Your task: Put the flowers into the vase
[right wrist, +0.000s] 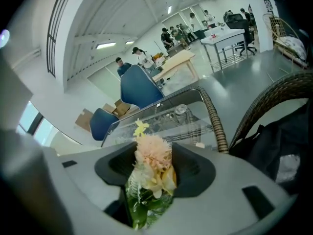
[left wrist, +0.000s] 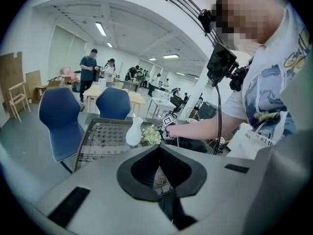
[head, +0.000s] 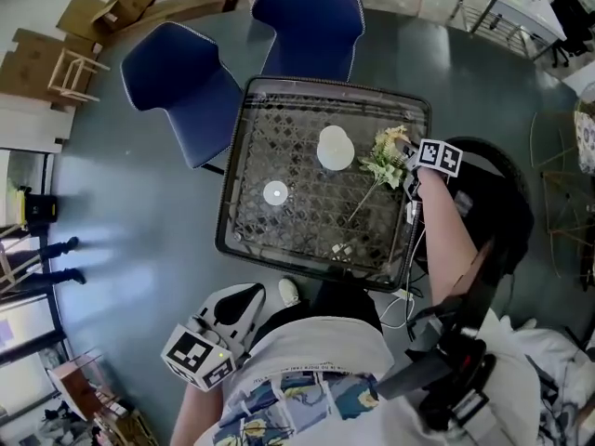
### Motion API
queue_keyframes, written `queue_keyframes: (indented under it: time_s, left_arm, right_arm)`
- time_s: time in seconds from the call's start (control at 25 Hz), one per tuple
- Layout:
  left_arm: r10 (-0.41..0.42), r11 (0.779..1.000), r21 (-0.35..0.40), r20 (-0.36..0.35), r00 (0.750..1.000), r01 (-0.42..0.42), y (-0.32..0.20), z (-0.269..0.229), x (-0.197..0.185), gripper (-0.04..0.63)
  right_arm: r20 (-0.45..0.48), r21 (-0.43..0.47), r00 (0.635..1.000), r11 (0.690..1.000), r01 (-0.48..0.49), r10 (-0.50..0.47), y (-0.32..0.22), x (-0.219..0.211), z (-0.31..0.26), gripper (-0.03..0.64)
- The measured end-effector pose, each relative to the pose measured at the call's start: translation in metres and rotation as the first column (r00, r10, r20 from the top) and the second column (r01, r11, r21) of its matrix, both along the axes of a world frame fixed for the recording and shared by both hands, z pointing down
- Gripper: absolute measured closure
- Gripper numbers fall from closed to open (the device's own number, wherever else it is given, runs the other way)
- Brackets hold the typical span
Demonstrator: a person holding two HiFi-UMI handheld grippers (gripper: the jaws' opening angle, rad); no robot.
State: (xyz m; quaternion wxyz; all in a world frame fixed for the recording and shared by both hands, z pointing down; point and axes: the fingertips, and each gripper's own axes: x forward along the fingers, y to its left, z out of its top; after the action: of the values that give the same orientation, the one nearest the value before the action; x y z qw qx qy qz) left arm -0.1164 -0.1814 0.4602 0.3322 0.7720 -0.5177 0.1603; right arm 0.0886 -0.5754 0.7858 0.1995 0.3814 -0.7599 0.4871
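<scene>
the right gripper [head: 406, 168] is the nearer hand by far. its fingers [right wrist: 198, 168] are spread wide with the blooms of the flowers [head: 384, 159] in the gap between them, and the pads do not look to be squeezing. the bunch lies flat on the glass table [head: 325, 82]. its long axis runs from the blooms at the fingertips along the stem [head: 364, 203], slanting off to one side of the fingers and back toward the person. the vase [head: 336, 148] stands upright just past the blooms, ahead of the right fingertips. the left gripper [head: 246, 297] is held by the person's body, fingers pressed together on nothing, flowers and vase well ahead of them.
</scene>
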Motion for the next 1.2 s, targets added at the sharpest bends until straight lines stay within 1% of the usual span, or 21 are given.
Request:
queue_keyframes:
  time_s: [0.04, 0.08, 0.12, 0.16, 0.28, 0.36, 0.48, 0.6, 0.68, 0.76, 0.92, 1.0, 1.08, 1.2]
  left_arm:
    - [0.0, 1.0, 0.003, -0.001, 1.0, 0.0, 0.001, 0.001, -0.001, 0.586]
    - [0.003, 1.0, 0.007, -0.004, 1.0, -0.003, 0.001, 0.003, -0.002, 0.586]
    - [0.01, 1.0, 0.012, -0.008, 1.0, -0.01, 0.002, 0.003, -0.003, 0.586]
    - [0.018, 1.0, 0.02, -0.013, 1.0, -0.018, 0.002, 0.002, -0.003, 0.586]
    - [0.046, 0.998, 0.051, -0.023, 0.999, -0.045, 0.007, -0.001, -0.007, 0.586]
    - [0.066, 0.995, 0.079, -0.025, 0.998, -0.063, 0.015, -0.004, -0.008, 0.586]
    - [0.085, 0.988, 0.134, -0.031, 0.996, -0.08, 0.023, -0.016, -0.013, 0.586]
    - [0.101, 0.982, 0.168, -0.047, 0.994, -0.092, 0.03, -0.031, -0.02, 0.586]
    - [0.121, 0.976, 0.188, -0.044, 0.992, -0.111, 0.036, -0.039, -0.026, 0.586]
    - [0.134, 0.97, 0.211, -0.047, 0.99, -0.122, 0.043, -0.046, -0.032, 0.586]
    - [0.165, 0.957, 0.25, -0.045, 0.985, -0.149, 0.058, -0.049, -0.033, 0.586]
    - [0.175, 0.951, 0.265, -0.043, 0.984, -0.157, 0.063, -0.05, -0.035, 0.586]
    - [0.179, 0.949, 0.272, -0.041, 0.983, -0.162, 0.067, -0.051, -0.037, 0.586]
    - [0.179, 0.948, 0.275, -0.037, 0.983, -0.162, 0.074, -0.052, -0.038, 0.586]
  right_arm:
    - [0.007, 0.013, 1.0, 1.0, 0.005, -0.005, 0.0, -0.001, -0.002, 0.41]
    - [0.006, 0.032, 1.0, 0.999, 0.013, -0.014, 0.001, -0.001, -0.006, 0.48]
    - [-0.001, 0.055, 1.0, 0.998, 0.023, -0.023, 0.001, -0.001, -0.011, 0.514]
    - [-0.012, 0.081, 0.999, 0.996, 0.034, -0.033, 0.002, -0.001, -0.018, 0.533]
    - [-0.069, 0.173, 0.996, 0.983, 0.067, -0.055, 0.008, 0.0, -0.045, 0.548]
    - [-0.114, 0.245, 0.992, 0.966, 0.085, -0.059, 0.016, 0.005, -0.069, 0.552]
    - [-0.173, 0.368, 0.984, 0.924, 0.1, -0.038, 0.022, 0.019, -0.127, 0.555]
    - [-0.192, 0.472, 0.981, 0.875, 0.109, -0.019, 0.029, 0.019, -0.194, 0.555]
    - [-0.217, 0.542, 0.976, 0.831, 0.13, -0.011, 0.039, 0.015, -0.239, 0.555]
    - [-0.239, 0.614, 0.971, 0.774, 0.155, -0.004, 0.049, 0.006, -0.285, 0.555]
    - [-0.238, 0.729, 0.971, 0.657, 0.191, -0.018, 0.071, -0.02, -0.364, 0.557]
    - [-0.235, 0.78, 0.972, 0.593, 0.2, -0.018, 0.081, -0.034, -0.4, 0.557]
    - [-0.242, 0.827, 0.97, 0.521, 0.212, -0.011, 0.089, -0.048, -0.431, 0.557]
    - [-0.277, 0.876, 0.961, 0.411, 0.252, -0.001, 0.096, -0.07, -0.46, 0.557]
